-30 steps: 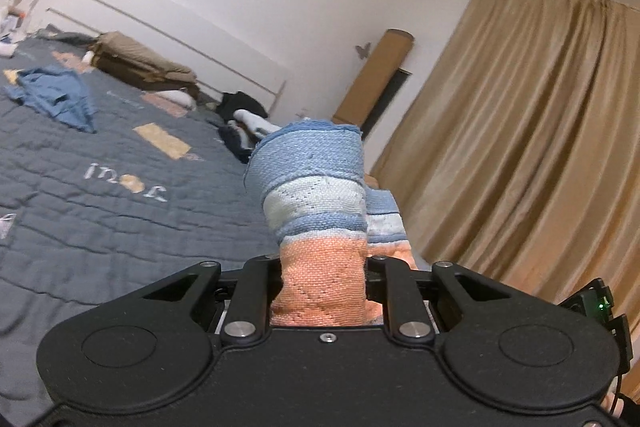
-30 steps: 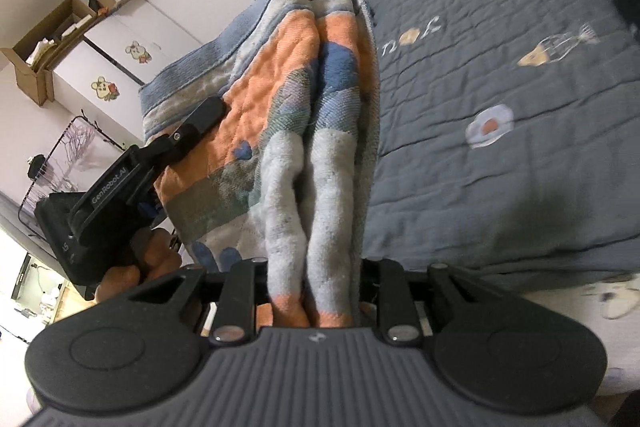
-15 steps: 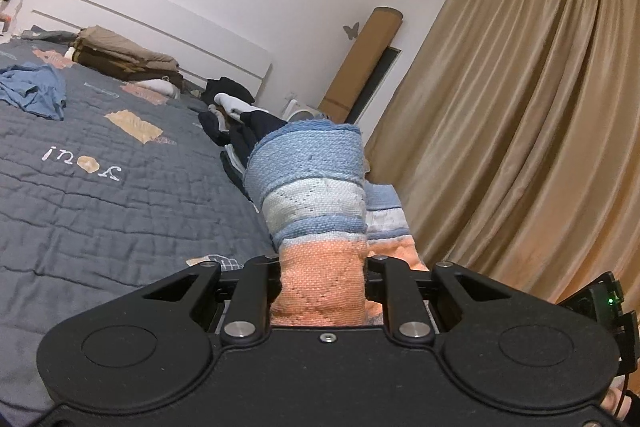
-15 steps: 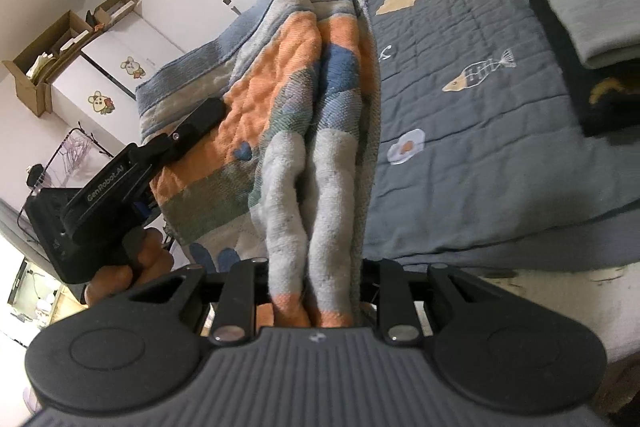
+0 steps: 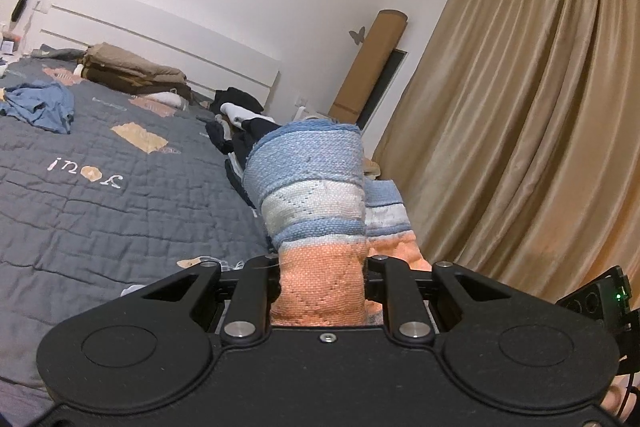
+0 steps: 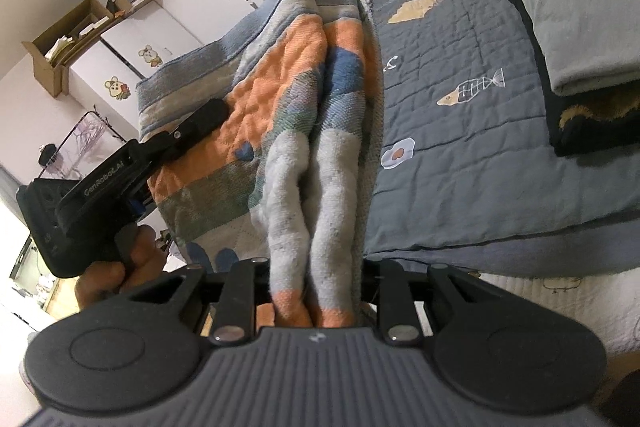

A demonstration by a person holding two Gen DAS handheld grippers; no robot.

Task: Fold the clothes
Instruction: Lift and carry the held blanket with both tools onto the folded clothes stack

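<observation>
Towel (image 6: 304, 131): striped in blue, white-grey and orange, held up in the air between both tongs, beside the edge of the bed
Towel in left wrist view (image 5: 316, 203): it rises from between the fingers as a thick folded band, blue on top, pale in the middle, orange at the bottom
Left tongs (image 5: 322, 287): pressed together on the orange end of the towel; in the right wrist view the same tool (image 6: 200, 125) grips the far edge of the cloth, with the person's hand (image 6: 120, 263) under it
Right tongs (image 6: 316, 291): pinching the bunched grey and orange folds of the towel, which stand up from between the fingers in two thick rolls
Bed (image 6: 460, 155): covered by a dark grey quilt with small sewn pictures, a fish and a fried egg among them; it lies to the right of the hanging towel
Folded clothes (image 6: 580, 39): a grey folded piece on top of a dark one, at the right side of the bed
Blue garment (image 5: 40, 105): crumpled on the quilt, far from the towel
Brown pile (image 5: 132, 71): folded things near the white headboard
Curtain (image 5: 532, 115): golden, in long folds, behind the towel on the right
Cabinet (image 6: 120, 67): white with cartoon stickers, cardboard boxes on top
</observation>
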